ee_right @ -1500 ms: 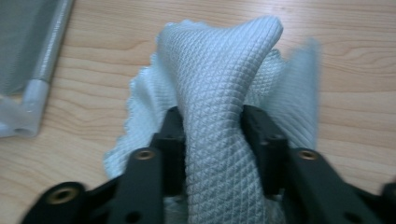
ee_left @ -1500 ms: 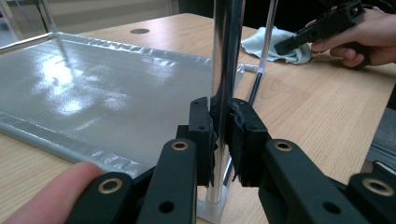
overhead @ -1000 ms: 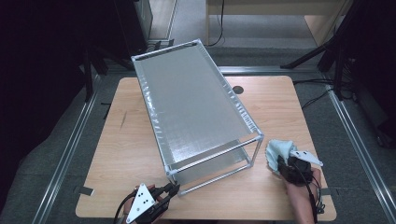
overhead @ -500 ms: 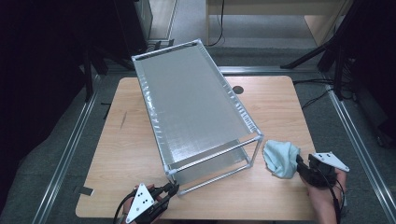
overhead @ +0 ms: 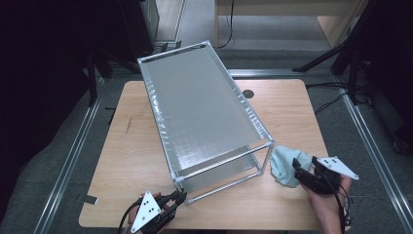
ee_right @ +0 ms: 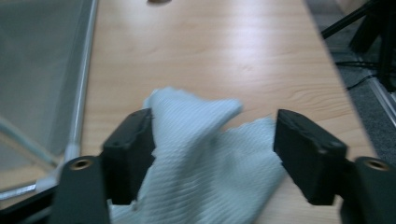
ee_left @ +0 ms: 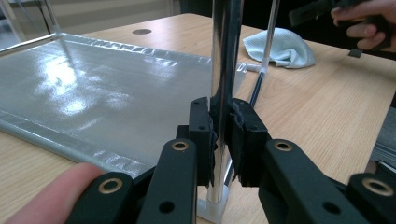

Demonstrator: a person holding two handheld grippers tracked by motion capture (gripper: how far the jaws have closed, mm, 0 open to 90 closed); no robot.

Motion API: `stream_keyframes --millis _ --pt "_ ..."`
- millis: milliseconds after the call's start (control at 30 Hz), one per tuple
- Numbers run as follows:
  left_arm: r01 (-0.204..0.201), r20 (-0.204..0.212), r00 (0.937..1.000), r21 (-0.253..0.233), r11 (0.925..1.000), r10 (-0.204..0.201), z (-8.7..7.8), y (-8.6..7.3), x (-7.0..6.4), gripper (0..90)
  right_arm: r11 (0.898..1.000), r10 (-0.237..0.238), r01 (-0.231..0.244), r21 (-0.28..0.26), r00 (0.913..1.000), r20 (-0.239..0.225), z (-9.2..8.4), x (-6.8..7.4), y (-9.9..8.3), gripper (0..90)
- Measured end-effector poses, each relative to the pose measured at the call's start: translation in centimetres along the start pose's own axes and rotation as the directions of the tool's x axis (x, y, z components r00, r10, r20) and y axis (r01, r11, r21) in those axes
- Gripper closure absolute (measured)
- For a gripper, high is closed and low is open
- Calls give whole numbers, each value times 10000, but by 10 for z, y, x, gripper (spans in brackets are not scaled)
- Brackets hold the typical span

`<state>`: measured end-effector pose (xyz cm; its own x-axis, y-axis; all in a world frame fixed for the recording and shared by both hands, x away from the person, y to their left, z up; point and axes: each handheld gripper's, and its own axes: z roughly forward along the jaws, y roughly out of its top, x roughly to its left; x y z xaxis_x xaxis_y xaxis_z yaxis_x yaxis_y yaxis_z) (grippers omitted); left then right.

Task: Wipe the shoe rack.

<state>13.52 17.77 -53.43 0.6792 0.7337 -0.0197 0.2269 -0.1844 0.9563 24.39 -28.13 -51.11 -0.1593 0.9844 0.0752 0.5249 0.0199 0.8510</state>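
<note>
My left tool (ee_left: 223, 135) is clamped on the rack's post (ee_left: 225, 56). My right tool (ee_right: 212, 154) has just been opening, its jaws wide apart, the cloth (ee_right: 205, 158) lying loose between them on the surface (ee_right: 224, 51).

A wire-framed rack (overhead: 204, 112) stands slantwise on the counter (overhead: 131, 161), running from the far left toward the near right. At its near left corner post (ee_left: 224, 70) sits the left claw (overhead: 179, 199), by the counter's near edge. A cloth (overhead: 286, 165) lies on the counter just right of the rack's near right corner, and the right claw (overhead: 298, 171) is at the cloth's right side.
</note>
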Motion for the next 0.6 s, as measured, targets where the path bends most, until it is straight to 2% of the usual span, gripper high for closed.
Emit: stream_keyframes --millis 67,133,233,300,367,500,600 --pt "-16 -15 10000 4 10000 16 0 0 0 806 9979 -346 346 556 9994 -5 9 7 -5 246" --pt "-19 -40 10000 13 10000 19 0 0 0 806 9950 -386 379 926 9992 64 18 9 -11 236" --pt "30 -8 10000 22 10000 -30 0 0 0 805 9912 -393 354 1273 9988 287 28 4 -18 235" --pt "79 7 10000 30 10000 -79 0 0 0 803 9873 -385 351 1552 9991 189 35 0 -23 229" --pt "155 35 9999 58 9999 -156 0 0 0 803 9841 -316 315 1746 9995 -20 37 -1 -23 230" --pt "225 54 9997 85 9997 -226 0 0 1 801 9780 -642 644 1987 9979 -72 37 1 -22 236" --pt "247 14 9997 90 9997 -248 1 0 0 798 9733 -697 695 2188 9975 -70 36 4 -20 299"
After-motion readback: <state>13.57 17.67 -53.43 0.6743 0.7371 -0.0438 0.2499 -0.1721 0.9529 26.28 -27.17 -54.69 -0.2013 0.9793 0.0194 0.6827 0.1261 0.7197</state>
